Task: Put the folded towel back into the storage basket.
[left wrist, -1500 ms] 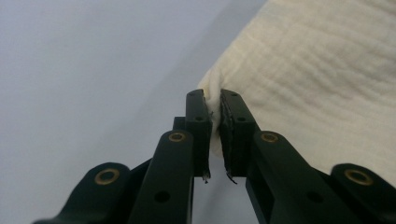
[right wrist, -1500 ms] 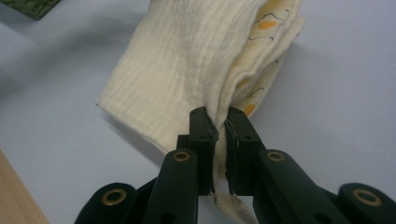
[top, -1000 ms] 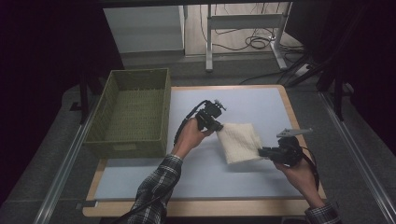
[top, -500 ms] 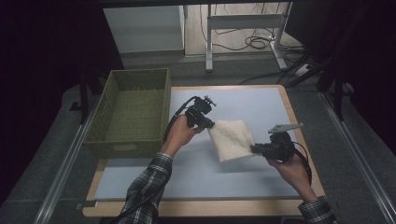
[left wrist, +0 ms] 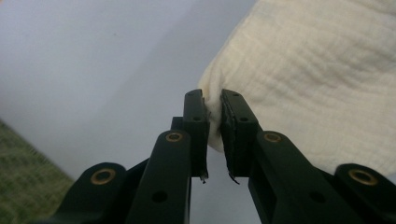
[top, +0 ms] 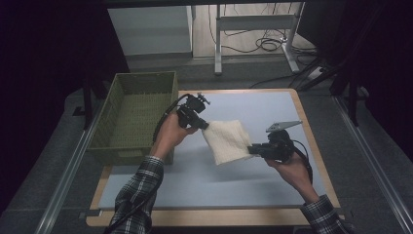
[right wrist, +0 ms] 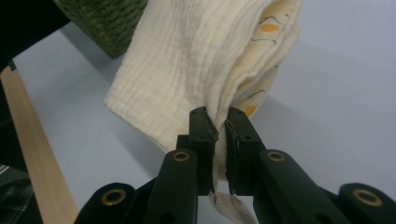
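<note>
Cloth (top: 228,141): one, cream, crinkled, folded, with yellow-printed inner layers; you pinched it in both your left gripper (top: 203,124) and right gripper (top: 252,149), beside one green basket (top: 136,114).

1 cloth (top: 227,141), 1 basket (top: 137,113), 2 claws, 1 table (top: 272,105).

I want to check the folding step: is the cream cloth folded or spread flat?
Folded. The cream cloth shows several stacked layers at the edge pinched by the right gripper.
</note>
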`<state>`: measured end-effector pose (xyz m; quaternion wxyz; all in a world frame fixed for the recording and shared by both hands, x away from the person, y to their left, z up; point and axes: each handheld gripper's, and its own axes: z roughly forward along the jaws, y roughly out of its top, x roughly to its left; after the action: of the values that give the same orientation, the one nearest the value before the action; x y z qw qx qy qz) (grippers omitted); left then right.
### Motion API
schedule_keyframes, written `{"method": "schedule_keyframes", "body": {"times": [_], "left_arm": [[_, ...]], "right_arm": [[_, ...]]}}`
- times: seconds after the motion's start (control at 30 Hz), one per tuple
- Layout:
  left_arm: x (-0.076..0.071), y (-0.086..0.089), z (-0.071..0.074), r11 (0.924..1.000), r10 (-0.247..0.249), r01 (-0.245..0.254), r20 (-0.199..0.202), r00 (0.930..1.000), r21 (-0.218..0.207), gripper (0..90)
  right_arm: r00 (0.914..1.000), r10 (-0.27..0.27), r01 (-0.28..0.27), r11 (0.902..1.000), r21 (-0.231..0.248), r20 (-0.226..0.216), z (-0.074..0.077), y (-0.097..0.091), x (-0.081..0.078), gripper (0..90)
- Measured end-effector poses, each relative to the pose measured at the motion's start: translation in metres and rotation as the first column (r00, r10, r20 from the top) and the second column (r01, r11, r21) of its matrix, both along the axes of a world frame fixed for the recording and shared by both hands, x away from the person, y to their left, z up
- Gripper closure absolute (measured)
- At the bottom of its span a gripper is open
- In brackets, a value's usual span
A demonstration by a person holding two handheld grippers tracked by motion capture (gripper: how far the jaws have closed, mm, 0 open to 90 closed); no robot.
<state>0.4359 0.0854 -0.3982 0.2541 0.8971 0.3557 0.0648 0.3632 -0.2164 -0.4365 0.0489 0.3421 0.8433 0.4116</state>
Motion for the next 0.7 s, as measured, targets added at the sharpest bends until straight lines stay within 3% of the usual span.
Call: {"method": "schedule_keyframes", "body": {"times": [0.33,0.7], "left_arm": [[-0.004,0.038,0.020,0.9981,0.058,-0.058,0.026,0.9980,0.019,81.3],[-0.003,0.067,0.039,0.9935,0.114,-0.114,0.067,0.9913,0.000,81.3]], "right_arm": [[0.9980,0.063,-0.063,0.9975,0.032,-0.006,0.021,0.037,0.013,82.0],[0.9951,0.099,-0.099,0.9943,0.041,0.010,0.043,0.065,0.026,82.0]]}}
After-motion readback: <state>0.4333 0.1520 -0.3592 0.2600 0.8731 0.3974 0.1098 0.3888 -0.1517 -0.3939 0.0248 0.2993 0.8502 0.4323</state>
